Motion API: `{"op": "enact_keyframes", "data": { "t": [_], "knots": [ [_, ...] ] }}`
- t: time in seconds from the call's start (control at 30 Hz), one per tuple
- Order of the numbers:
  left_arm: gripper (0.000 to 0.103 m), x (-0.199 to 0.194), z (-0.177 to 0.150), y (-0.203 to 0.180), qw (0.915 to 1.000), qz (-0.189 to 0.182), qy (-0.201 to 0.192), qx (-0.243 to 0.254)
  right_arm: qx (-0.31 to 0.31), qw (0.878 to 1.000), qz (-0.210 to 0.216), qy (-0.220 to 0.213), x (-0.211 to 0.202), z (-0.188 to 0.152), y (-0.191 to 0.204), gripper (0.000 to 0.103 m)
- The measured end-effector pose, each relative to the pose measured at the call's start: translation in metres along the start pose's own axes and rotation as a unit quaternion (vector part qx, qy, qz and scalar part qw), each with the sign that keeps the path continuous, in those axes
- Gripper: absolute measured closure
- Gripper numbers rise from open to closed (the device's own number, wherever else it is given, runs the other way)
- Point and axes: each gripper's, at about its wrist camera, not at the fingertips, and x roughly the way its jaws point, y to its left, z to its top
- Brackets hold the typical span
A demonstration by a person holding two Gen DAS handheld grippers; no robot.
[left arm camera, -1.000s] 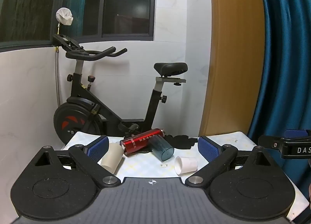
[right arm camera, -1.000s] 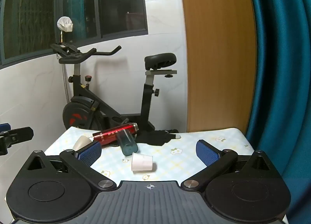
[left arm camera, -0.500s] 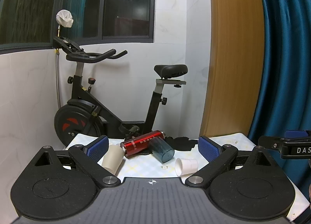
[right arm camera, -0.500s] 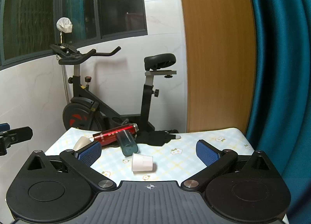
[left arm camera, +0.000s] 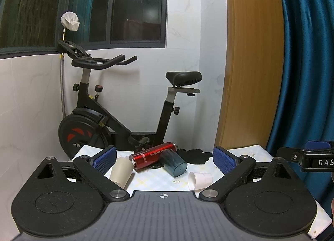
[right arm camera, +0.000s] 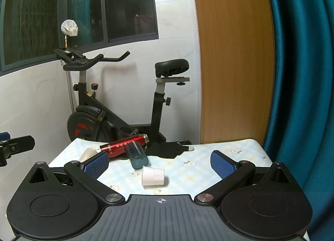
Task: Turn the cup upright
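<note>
A small white paper cup [left arm camera: 200,179] [right arm camera: 153,176] lies on its side on the flowered tablecloth. A teal translucent cup [left arm camera: 175,163] [right arm camera: 137,156] lies on its side behind it, against a red metal bottle [left arm camera: 154,154] [right arm camera: 123,145] that also lies flat. A beige cup [left arm camera: 121,172] [right arm camera: 88,154] lies at the left, partly hidden by a finger. My left gripper [left arm camera: 165,160] is open and empty, short of the cups. My right gripper [right arm camera: 159,162] is open and empty above the white cup's near side.
A black cloth [left arm camera: 195,154] [right arm camera: 169,149] lies behind the cups. The table [right arm camera: 229,153] ends at the back against an exercise bike [left arm camera: 117,115]. A teal curtain [right arm camera: 302,73] hangs on the right. Each gripper shows at the edge of the other's view [left arm camera: 309,158] [right arm camera: 14,150].
Both grippers have risen slightly; the cups sit a touch lower in the views. Nothing on the table has moved.
</note>
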Motion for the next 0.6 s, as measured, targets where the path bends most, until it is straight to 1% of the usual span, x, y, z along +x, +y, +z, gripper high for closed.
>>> {"op": "enact_keyframes", "data": {
  "t": [0.07, 0.1, 0.6],
  "knots": [
    [0.003, -0.0001, 0.0000, 0.0000, 1.0000, 0.000, 0.000, 0.000, 0.000, 1.000, 0.000, -0.001, -0.0006, 0.0000, -0.0016, 0.000],
    [0.003, -0.0001, -0.0001, -0.0001, 1.0000, 0.000, 0.000, 0.000, 0.001, 1.000, -0.001, -0.002, -0.0072, 0.0030, -0.0005, 0.000],
    [0.003, 0.0000, -0.0003, -0.0006, 1.0000, 0.000, -0.001, 0.000, 0.001, 1.000, -0.001, -0.002, -0.0072, 0.0031, -0.0010, 0.000]
  ]
}}
